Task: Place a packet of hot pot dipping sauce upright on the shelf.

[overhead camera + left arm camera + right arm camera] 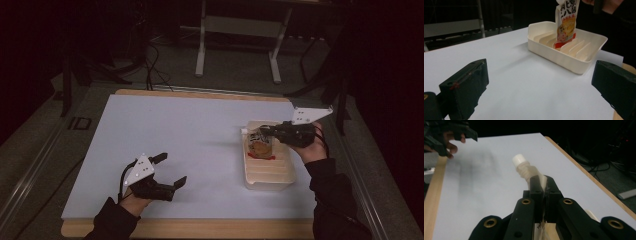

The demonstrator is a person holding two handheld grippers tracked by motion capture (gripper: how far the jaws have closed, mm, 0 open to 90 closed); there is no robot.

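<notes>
- the right gripper (267, 131) is clenched on the top edge of a pouch (261, 145), just beside its white cap (519, 160); in the right gripper view the jaws pinch the film tight.
- the pouch hangs upright from that grip, long axis near vertical, its red bottom edge down among the ribs of the cream tray (586, 66) at the table's right side.
- what the next move turns on, as i read it: the pouch lies straight below the jaws, so lowering it between two ribs needs it kept vertical and lined up with the slot, not swinging.
- the left gripper (167, 170) rests near the front left of the white table (175, 135), jaws released and wide apart, nothing between them, well away from the tray.
- the right hand is plainly the nearer one; the left looks idle.
</notes>
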